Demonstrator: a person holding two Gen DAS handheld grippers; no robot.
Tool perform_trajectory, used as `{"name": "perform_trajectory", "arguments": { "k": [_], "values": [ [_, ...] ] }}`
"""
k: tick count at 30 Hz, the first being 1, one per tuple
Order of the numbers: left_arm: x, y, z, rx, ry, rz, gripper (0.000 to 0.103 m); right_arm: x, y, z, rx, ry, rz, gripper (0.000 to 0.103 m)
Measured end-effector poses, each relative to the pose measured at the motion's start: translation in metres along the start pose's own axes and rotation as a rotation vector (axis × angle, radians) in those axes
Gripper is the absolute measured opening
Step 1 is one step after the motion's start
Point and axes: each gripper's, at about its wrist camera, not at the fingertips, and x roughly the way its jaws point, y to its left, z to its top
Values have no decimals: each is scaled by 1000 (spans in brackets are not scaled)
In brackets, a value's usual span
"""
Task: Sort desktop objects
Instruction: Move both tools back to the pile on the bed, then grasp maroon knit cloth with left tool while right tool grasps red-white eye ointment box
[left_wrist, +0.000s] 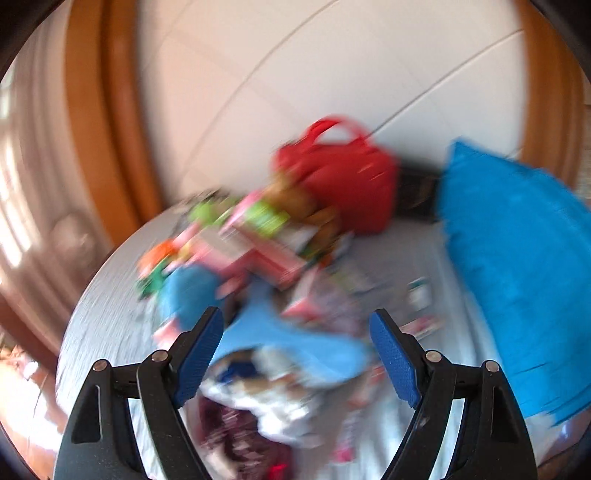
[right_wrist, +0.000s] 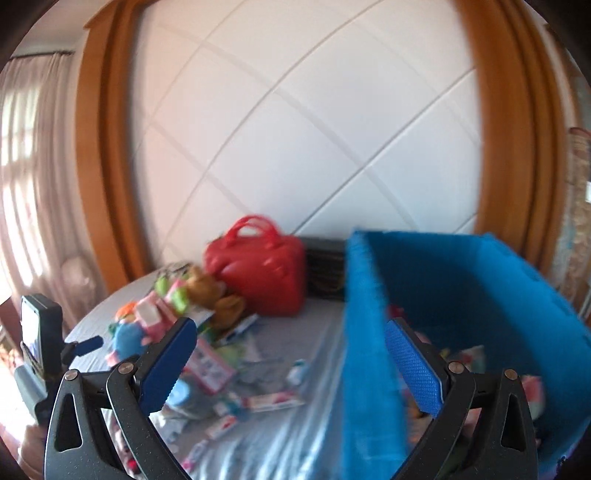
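Both views are blurred by motion. My left gripper (left_wrist: 295, 317) is open and hangs over a heap of toys and packets (left_wrist: 266, 236) on a grey sheet (left_wrist: 103, 332); a light blue soft thing (left_wrist: 280, 332) and a white patterned cloth (left_wrist: 273, 398) lie below its fingers, with nothing pressed between the pads. My right gripper (right_wrist: 291, 325) is open too, its fingers either side of the near wall of a blue fabric box (right_wrist: 369, 332) behind them. Several toys lie inside the box (right_wrist: 469, 358). The left gripper's body (right_wrist: 40, 332) shows at the far left of the right wrist view.
A red handbag (right_wrist: 258, 273) stands at the back against a white quilted headboard (right_wrist: 295, 129) framed in wood. A brown plush (right_wrist: 207, 288) leans beside it. Flat packets (right_wrist: 258, 398) are strewn over the sheet. Curtains (right_wrist: 26, 184) hang at the left.
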Motion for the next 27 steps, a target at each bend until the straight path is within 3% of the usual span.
{"name": "perform_trajectory", "arguments": {
  "k": [5,12,15,20,21,22,23,24,27],
  "values": [
    [44,61,-54,-58,147,107,81,72,40,-33,-19,163,54,103],
    [94,92,-130,-187,356,104,81,158,55,-111,-9,446,74,103],
    [109,94,-150,-214,403,127,81,186,58,-148,-16,569,85,103],
    [133,94,-162,-286,430,114,81,212,65,-189,-56,687,88,103],
    [143,92,-166,-284,454,93,84,215,67,-194,-64,699,85,103],
    [147,91,-167,-292,438,91,90,220,69,-201,-68,714,85,103],
    [148,91,-168,-302,425,96,91,223,69,-205,-66,723,86,103],
    [149,91,-167,-298,423,89,87,227,71,-209,-63,735,90,103],
    [141,86,-162,-277,416,31,36,233,79,-214,-66,749,110,103]
  ]
}}
